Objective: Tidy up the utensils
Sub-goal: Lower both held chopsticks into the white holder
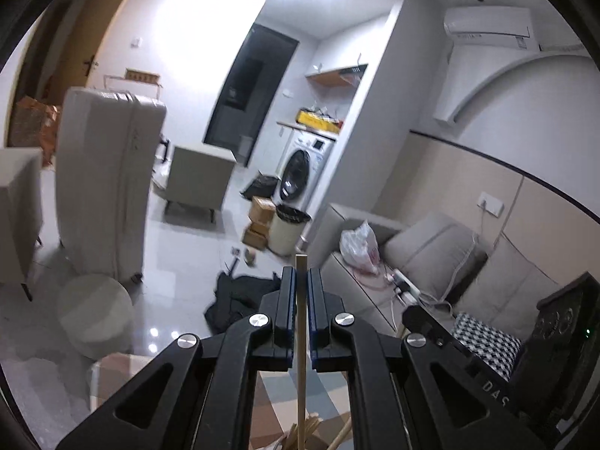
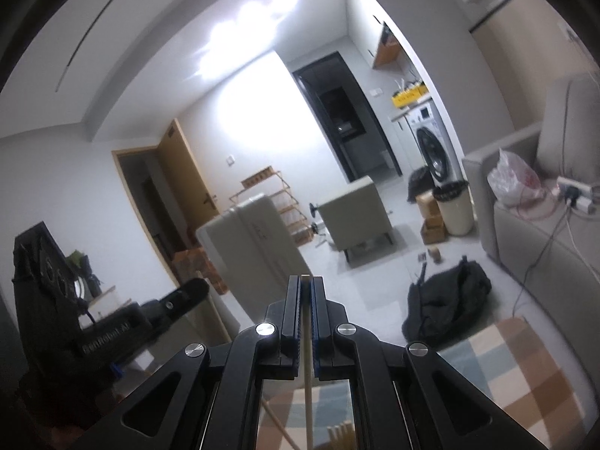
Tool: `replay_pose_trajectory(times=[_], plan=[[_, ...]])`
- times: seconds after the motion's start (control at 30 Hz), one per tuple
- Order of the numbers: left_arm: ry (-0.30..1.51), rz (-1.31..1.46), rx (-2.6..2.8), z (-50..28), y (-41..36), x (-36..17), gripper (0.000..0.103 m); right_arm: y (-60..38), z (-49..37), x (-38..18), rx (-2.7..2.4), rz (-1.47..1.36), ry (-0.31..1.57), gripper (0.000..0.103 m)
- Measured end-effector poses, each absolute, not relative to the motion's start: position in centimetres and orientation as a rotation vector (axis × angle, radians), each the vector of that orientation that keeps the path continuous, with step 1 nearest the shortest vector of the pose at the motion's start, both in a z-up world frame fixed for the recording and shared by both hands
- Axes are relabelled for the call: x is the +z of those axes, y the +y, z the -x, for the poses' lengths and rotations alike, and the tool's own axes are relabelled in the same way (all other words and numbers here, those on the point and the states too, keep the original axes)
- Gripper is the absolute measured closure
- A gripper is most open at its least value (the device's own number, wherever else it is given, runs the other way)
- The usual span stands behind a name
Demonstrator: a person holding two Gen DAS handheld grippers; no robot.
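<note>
My left gripper is shut on a thin wooden chopstick that runs upright between its fingers, its tip sticking out above them. Below it, more wooden sticks lie bunched near the bottom edge. My right gripper is shut on another wooden chopstick, held upright, with its tip just past the fingertips. A loose stick slants below it. Both grippers are lifted and look out across the room. The right gripper's body shows in the left wrist view, and the left gripper's body in the right wrist view.
A checked rug lies below. A white suitcase stands at left, a black bag lies on the floor, a sofa with cushions and a plastic bag is at right. A washing machine and bin stand further back.
</note>
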State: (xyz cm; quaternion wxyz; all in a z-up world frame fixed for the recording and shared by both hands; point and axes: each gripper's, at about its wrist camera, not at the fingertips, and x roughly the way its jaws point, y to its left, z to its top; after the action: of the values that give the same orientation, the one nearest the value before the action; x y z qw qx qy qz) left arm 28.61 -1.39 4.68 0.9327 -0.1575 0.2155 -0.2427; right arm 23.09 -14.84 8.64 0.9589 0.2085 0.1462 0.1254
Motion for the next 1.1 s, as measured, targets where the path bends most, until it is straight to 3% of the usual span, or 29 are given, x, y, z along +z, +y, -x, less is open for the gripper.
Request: replay_pose_trajectory(times=[0.63,1.1], plan=[[0.549,0.151,-0.602,-27.6,-2.2,3.8,0.102,-13.1,-22.0,4.4,0.273,-0.391,0.391,0.099],[0.679,0.173,-0.646,-27.1,-0.9,2.9,0.102,-12.2,-19.0,2.9,0.398,-0.296,0.513,0.097]])
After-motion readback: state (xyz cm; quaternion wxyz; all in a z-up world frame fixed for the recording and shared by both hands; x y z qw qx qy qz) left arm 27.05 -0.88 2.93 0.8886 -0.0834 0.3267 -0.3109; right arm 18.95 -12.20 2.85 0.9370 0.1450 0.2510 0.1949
